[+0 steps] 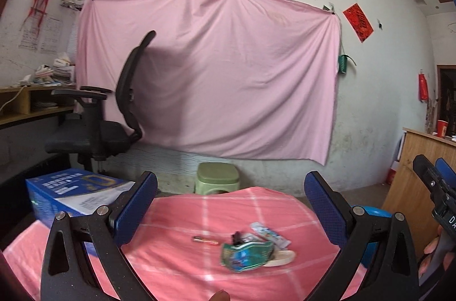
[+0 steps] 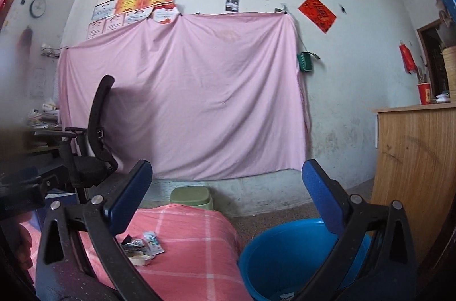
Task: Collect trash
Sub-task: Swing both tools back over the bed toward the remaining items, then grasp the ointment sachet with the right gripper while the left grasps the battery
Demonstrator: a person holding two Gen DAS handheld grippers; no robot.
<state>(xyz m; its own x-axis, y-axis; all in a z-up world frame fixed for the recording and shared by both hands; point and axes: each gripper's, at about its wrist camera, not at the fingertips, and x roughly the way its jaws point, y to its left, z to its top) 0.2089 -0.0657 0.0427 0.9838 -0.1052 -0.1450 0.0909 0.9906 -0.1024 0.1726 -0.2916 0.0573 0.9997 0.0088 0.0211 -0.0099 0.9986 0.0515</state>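
- The trash lies in a small heap on the pink checked cloth (image 1: 176, 258): a crumpled green-and-blue wrapper (image 1: 246, 255), a pale shallow dish (image 1: 280, 257) just behind and touching it, a white printed packet (image 1: 269, 234) beyond that, some dark scraps, and a thin red-and-gold stick wrapper (image 1: 205, 240) lying apart on the heap's left.
- The blue tub (image 2: 285, 255) stands on the floor just beside the cloth's right edge; it looks like the bin. Something pale shows at its bottom, too small to tell what.
- Judging from this, most of the collecting is still to do: the whole heap sits on the cloth, none of it gripped.
- The left gripper (image 1: 230, 198) hangs above the heap with its jaws spread wide, holding and touching nothing.
- The right gripper (image 2: 228, 195) is likewise wide open and empty, poised over the cloth's right edge and the tub, with the heap by its left finger.
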